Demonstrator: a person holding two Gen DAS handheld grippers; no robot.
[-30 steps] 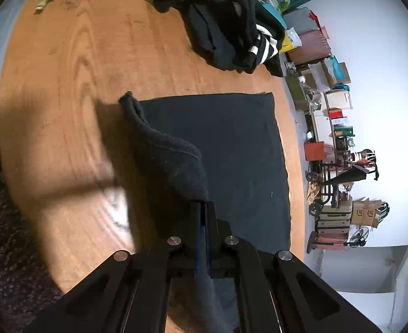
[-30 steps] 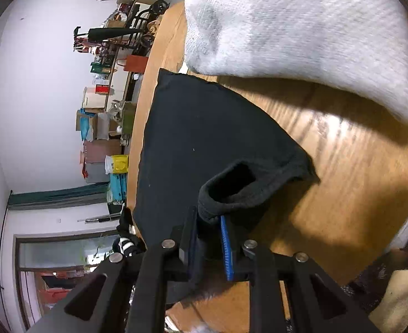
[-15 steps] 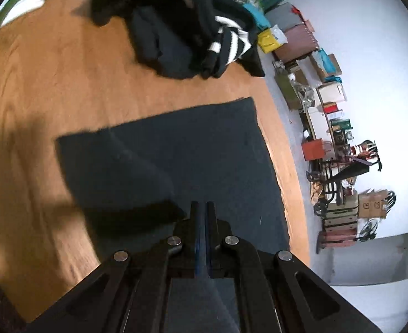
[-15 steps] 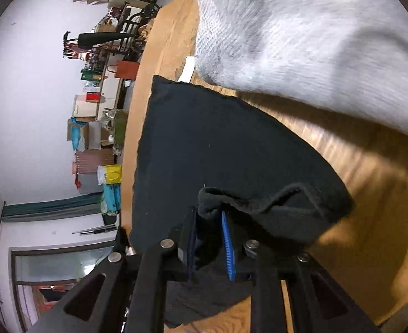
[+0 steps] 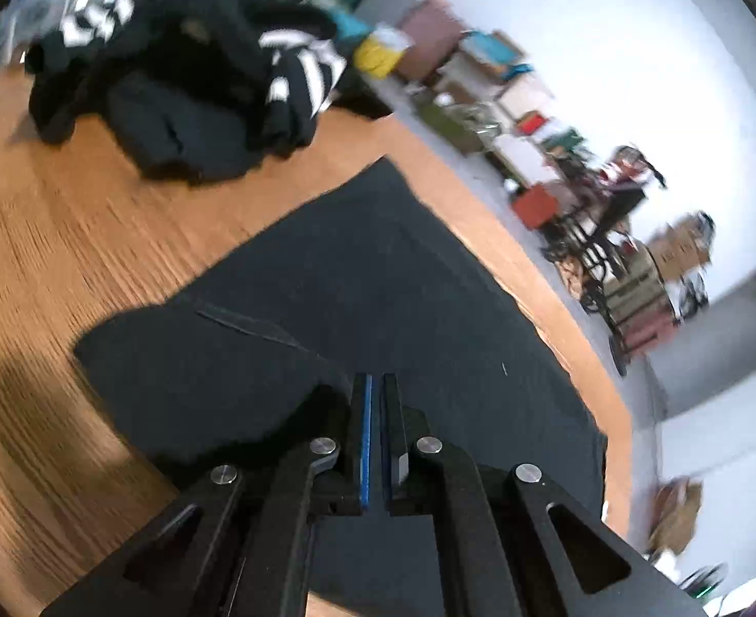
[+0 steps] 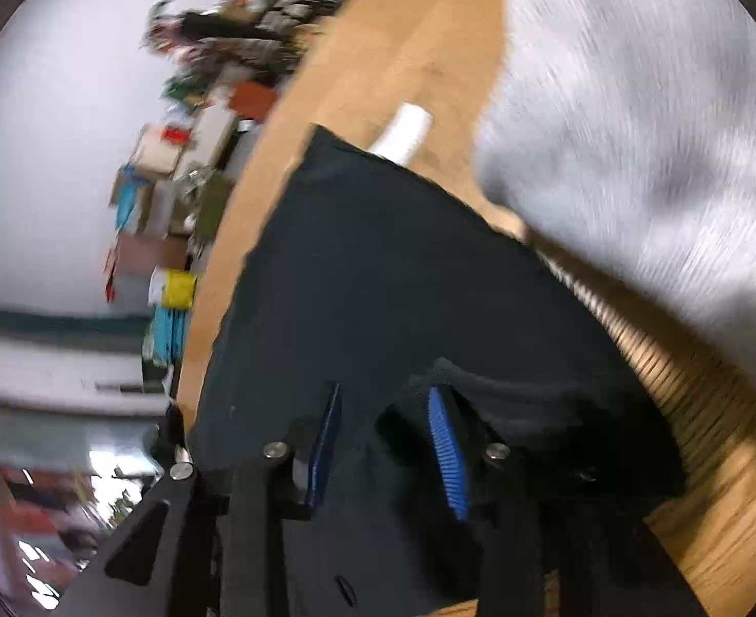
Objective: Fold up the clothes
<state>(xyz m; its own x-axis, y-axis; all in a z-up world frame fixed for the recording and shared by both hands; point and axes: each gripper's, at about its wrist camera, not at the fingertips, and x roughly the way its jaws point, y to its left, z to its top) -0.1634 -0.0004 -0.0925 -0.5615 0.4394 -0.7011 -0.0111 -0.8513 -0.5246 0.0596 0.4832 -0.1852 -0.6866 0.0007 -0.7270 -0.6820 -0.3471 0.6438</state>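
Dark folded garment lying flat on a wooden table, directly ahead of and beneath both grippers. Left wrist view: the left gripper has its jaws pressed together, only a thin slit showing between the blue-lined pads; whether any cloth is caught in that slit cannot be told, as the fingertips sit right at a raised lip of the fabric. The garment spreads forward and to the right from these fingertips, one corner reaching toward the far table edge, another ending on bare wood to the left. A narrow seam or hem line runs obliquely across the upper layer just ahead of the fingertips. Right wrist view: the right gripper has its jaws opening, well spread; the gap between the pads shows flat dark cloth below, not pinched, while a bunched fold of the garment sits against the outer side of the right-hand finger. The garment is near-black, matte, and roughly rectangular, with layered edges at the near end. Beyond it in the left view lies a heap of black and white-striped clothes, apart from the garment. In the right view a pale grey knitted fabric fills the upper right, and a small white object rests on the table at the garment's far corner. Both views are motion-blurred.
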